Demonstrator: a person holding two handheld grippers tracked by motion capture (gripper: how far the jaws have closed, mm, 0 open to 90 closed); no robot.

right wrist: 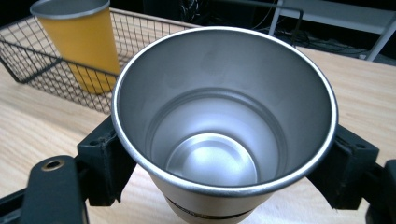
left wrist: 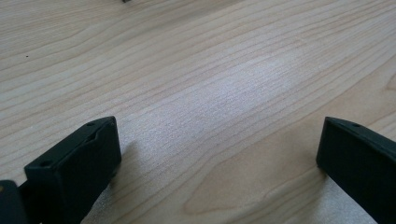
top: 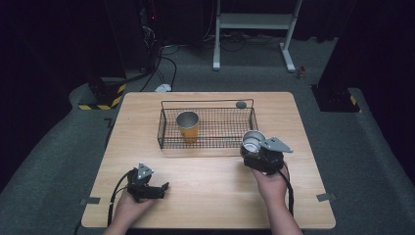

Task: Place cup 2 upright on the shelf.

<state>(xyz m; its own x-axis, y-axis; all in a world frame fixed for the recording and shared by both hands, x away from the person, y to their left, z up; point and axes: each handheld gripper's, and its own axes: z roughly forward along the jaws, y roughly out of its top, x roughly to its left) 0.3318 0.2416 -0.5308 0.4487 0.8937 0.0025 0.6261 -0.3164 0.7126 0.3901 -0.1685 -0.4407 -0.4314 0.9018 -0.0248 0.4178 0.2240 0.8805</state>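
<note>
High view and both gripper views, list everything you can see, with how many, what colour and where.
Table: one, light wood, centre of the high view.
Wire basket: one, black, far middle of the table.
Yellow cup: one, yellow with a metal rim, upright in the basket's left half.
Metal cup: one, silver, empty, upright between the right gripper's jaws, by the basket's near right corner.
Small round thing: one, grey, on the table behind the basket.
Frame: one, white, on the floor beyond the table.
Left gripper: one, black, jaws wide apart, near left of the table.
Right gripper: one, black, clamped on the metal cup.
</note>
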